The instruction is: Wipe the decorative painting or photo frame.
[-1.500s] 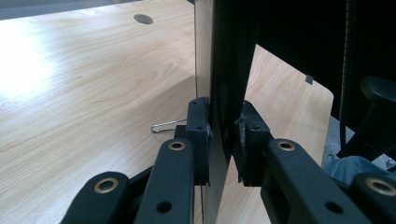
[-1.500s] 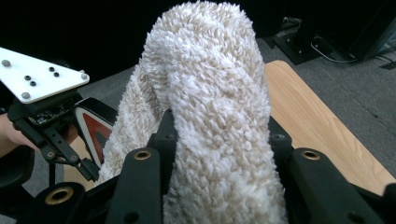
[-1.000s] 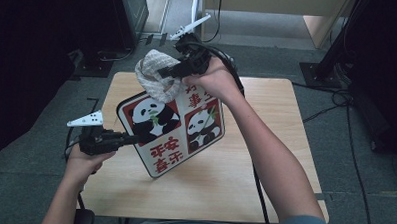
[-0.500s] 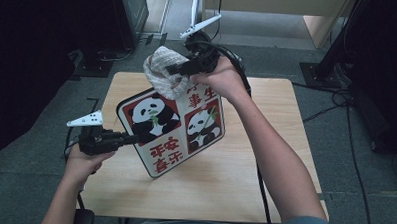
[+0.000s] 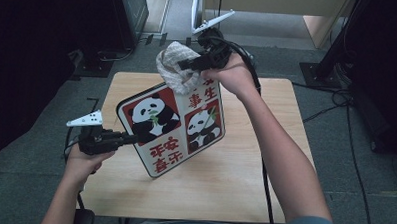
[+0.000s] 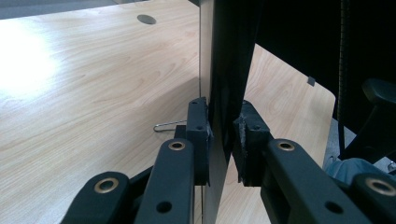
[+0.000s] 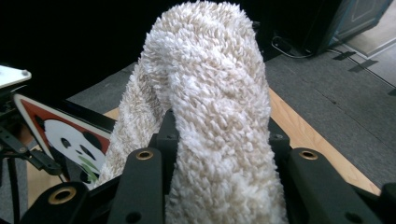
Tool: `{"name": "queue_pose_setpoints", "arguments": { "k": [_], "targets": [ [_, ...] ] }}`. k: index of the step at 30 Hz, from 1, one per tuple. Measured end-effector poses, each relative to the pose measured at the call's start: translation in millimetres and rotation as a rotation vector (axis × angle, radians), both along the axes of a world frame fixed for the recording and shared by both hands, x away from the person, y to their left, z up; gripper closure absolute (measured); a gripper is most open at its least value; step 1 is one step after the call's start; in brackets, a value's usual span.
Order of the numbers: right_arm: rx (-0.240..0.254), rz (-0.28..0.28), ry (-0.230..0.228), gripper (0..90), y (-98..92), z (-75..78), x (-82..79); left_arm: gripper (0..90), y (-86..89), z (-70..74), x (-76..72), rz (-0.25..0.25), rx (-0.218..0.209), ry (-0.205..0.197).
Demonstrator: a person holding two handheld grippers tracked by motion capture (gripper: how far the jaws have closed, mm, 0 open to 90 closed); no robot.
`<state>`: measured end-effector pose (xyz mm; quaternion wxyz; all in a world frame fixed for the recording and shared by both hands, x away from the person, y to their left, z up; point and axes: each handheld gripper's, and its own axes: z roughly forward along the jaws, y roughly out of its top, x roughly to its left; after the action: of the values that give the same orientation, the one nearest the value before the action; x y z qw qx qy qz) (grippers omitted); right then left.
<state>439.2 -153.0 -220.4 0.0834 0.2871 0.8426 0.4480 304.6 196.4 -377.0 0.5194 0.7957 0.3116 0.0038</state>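
Your right gripper (image 5: 188,65) had its jaws pressed onto a cream, fluffy terry cloth (image 5: 174,66), which bulged up between them in the right gripper view (image 7: 210,93) and rested against the far upper edge of the board. Your left gripper (image 5: 130,138) was pinched on the near left edge of a flat rectangular board printed with black-and-white pandas on red panels and red characters (image 5: 173,128); the left gripper view showed that edge (image 6: 219,140) clamped between both pads. You held the board tilted up off the light wooden table (image 5: 234,183), its printed face turned toward the high camera and its lower corner down near the tabletop, though whether it touched could not be told.

By my reading, you were wiping the board's face, with the cloth at the top of a stroke or just being set there. The next move would have called for drawing the cloth down across the printed panels with steady pressure, while your left grip braced the board against twisting.

Your right arm reached long across the table, wrist bent so the gripper pointed left across the board's top. Your left forearm came in low at the near left corner, hand wrapped around the handle, gripper aimed rightward.
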Motion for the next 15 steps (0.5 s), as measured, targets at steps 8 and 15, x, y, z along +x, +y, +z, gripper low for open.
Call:
{"name": "queue_pose_setpoints", "arguments": {
  "k": [8,15],
  "targets": [
    [0.002,-0.032,-0.002,63.0,-10.0,0.2,3.3,78.7,0.1,0.2,-0.3,0.002,0.002,0.000],
    [-0.008,-0.067,-0.001,63.1,-22.0,1.5,4.0,78.8,0.4,0.2,-0.2,0.000,0.004,-0.001]
  ]
}}
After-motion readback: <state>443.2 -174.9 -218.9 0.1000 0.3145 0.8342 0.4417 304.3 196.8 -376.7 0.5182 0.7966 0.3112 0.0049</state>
